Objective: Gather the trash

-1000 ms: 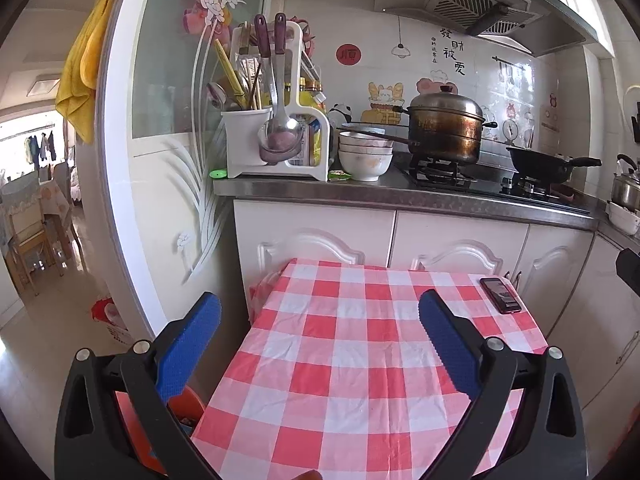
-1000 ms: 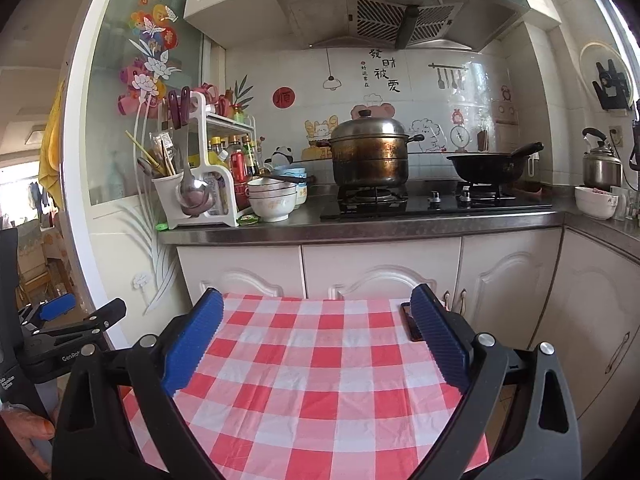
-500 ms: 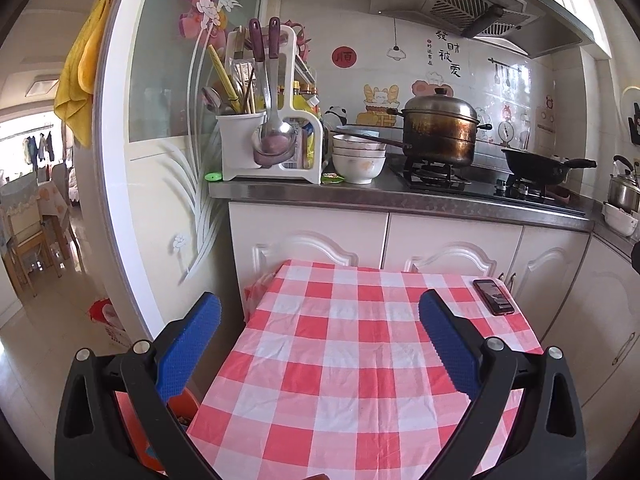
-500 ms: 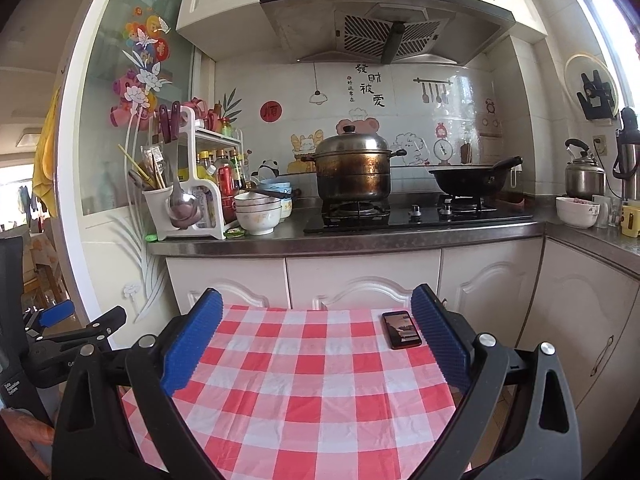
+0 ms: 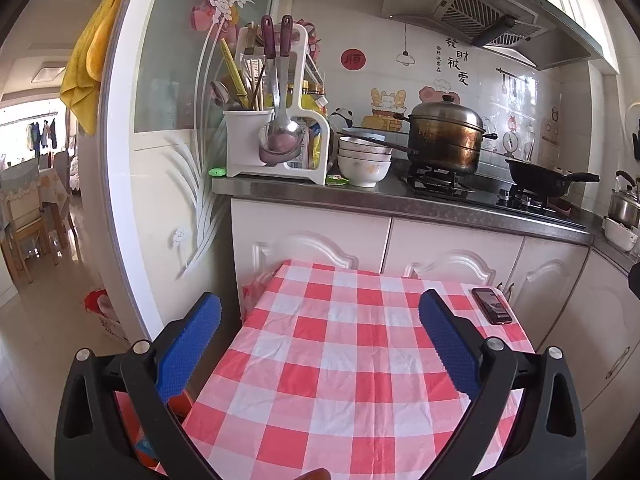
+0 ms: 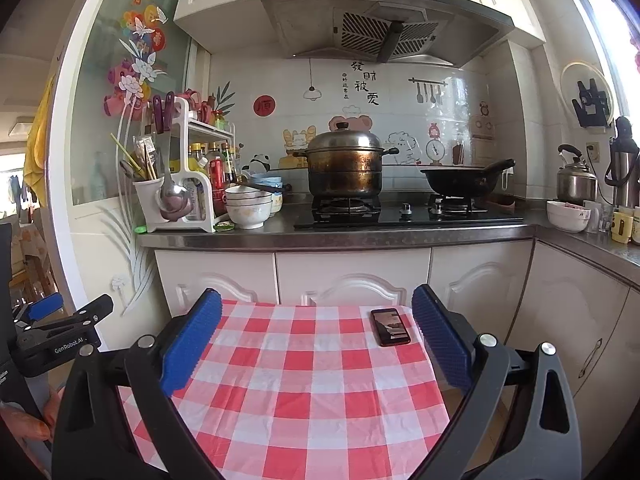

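My left gripper (image 5: pixel 319 312) is open and empty, held above the near part of a small table with a red-and-white checked cloth (image 5: pixel 352 360). My right gripper (image 6: pixel 316 308) is open and empty above the same cloth (image 6: pixel 288 380). The left gripper also shows at the left edge of the right wrist view (image 6: pixel 60 320). No loose trash shows on the cloth. A small green wrapper (image 5: pixel 336 178) lies on the counter by the bowls. A red plastic bag (image 5: pixel 254 288) hangs beside the table's far left corner.
A dark phone (image 5: pixel 491 305) lies at the table's far right corner; it also shows in the right wrist view (image 6: pixel 389 326). Behind stand white cabinets, a steel counter (image 6: pixel 320 236) with a utensil rack (image 5: pixel 276 120), stacked bowls (image 5: pixel 364 160), a pot (image 6: pixel 346 168) and a wok (image 6: pixel 464 178). A red box (image 5: pixel 100 312) sits on the floor at left.
Both grippers have drawn back and up from the table: the counter and hood sit lower in view and the phone has come clear of the right finger. Jaws stayed open.
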`<state>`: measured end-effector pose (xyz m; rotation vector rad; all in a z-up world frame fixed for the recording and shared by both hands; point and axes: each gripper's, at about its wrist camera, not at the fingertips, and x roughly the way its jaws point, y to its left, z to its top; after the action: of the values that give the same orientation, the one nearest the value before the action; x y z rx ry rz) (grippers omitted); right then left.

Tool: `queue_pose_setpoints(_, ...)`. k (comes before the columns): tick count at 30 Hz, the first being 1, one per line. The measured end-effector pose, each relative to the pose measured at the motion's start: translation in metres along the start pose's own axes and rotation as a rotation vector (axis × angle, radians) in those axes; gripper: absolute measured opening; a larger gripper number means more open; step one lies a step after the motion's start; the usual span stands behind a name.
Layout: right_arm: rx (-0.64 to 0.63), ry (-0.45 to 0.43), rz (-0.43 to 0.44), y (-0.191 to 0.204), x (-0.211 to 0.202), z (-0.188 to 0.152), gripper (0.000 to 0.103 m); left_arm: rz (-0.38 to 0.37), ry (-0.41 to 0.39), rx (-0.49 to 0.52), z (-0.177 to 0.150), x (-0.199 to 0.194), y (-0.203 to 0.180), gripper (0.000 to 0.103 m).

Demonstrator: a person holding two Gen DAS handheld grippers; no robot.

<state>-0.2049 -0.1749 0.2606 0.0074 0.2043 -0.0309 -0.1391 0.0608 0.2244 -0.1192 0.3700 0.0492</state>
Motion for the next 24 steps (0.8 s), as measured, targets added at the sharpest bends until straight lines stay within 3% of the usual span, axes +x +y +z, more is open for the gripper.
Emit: queue_pose_setpoints(24,-0.002,0.004,-0.072,-0.0051,0.0055,-0.0041,0.099,-0.034,-0.019,0.005,-0.0011,-0.0034,-0.0074,0.098)
